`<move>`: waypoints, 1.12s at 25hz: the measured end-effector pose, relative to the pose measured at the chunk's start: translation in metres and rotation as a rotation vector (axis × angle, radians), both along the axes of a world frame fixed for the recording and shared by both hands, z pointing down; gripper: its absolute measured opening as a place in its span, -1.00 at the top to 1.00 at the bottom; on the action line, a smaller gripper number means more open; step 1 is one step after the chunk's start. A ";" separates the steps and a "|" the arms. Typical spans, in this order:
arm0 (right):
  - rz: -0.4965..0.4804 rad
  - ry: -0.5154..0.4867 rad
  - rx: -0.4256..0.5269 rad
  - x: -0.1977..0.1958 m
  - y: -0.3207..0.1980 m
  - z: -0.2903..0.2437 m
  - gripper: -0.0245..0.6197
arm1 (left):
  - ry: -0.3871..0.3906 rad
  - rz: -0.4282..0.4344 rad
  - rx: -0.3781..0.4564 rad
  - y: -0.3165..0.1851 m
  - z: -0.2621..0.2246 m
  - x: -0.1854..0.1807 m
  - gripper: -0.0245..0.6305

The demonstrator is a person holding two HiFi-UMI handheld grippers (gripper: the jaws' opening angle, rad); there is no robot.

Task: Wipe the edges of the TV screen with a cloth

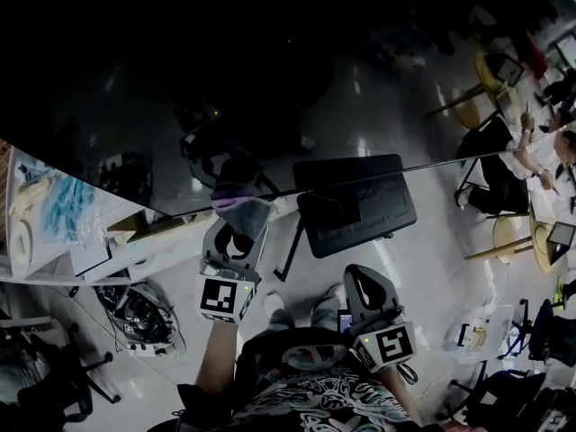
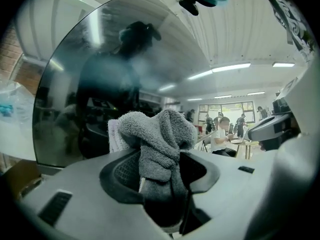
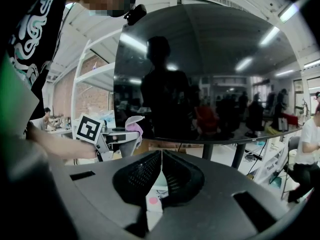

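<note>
The TV screen is a big dark glossy panel filling the top of the head view; its lower edge runs just above my hands. My left gripper is shut on a grey cloth, and the cloth sits at that lower edge. In the left gripper view the bunched cloth bulges out from between the jaws, with the screen close behind. My right gripper hangs lower and to the right, shut on nothing, clear of the screen. From the right gripper view the jaws meet; the left gripper and cloth show under the screen.
A white shelf unit with blue and pale items stands at the left beside the TV. A black stand sits below the screen. A bag lies on the floor; office chairs lower left. Seated people and round tables at the right.
</note>
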State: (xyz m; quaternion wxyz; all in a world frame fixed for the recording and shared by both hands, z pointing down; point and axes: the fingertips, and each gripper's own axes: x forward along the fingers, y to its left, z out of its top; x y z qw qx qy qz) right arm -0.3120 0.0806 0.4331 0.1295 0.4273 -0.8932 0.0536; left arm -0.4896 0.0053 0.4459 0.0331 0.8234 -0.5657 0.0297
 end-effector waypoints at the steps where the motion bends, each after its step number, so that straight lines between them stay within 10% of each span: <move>1: 0.006 -0.002 -0.001 0.003 -0.001 0.000 0.83 | 0.000 0.006 -0.001 -0.001 0.000 0.003 0.32; 28: 0.087 -0.028 -0.008 0.062 -0.027 -0.003 0.83 | -0.044 0.128 -0.027 -0.030 0.004 0.086 0.32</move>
